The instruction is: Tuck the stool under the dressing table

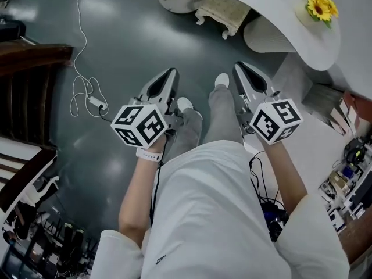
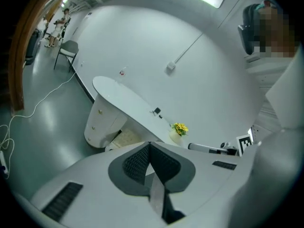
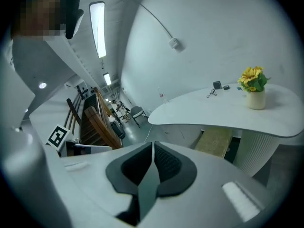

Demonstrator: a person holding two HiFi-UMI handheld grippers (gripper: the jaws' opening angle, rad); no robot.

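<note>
low in the frame, the person's arms hold both claws over the grey floor (image 1: pixel 116 51). the left gripper (image 1: pixel 170 74) is pressed together, with nothing in it. the right gripper (image 1: pixel 240 68) is too. at the top, the stool (image 1: pixel 221 9) sits partly under the dressing table (image 1: pixel 273 2), which hides its far side. the top edge cuts the table off.

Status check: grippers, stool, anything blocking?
Left gripper, right gripper: jaws shut, empty, clear of stool. Stool sits under dressing table. Nothing blocking it.
</note>
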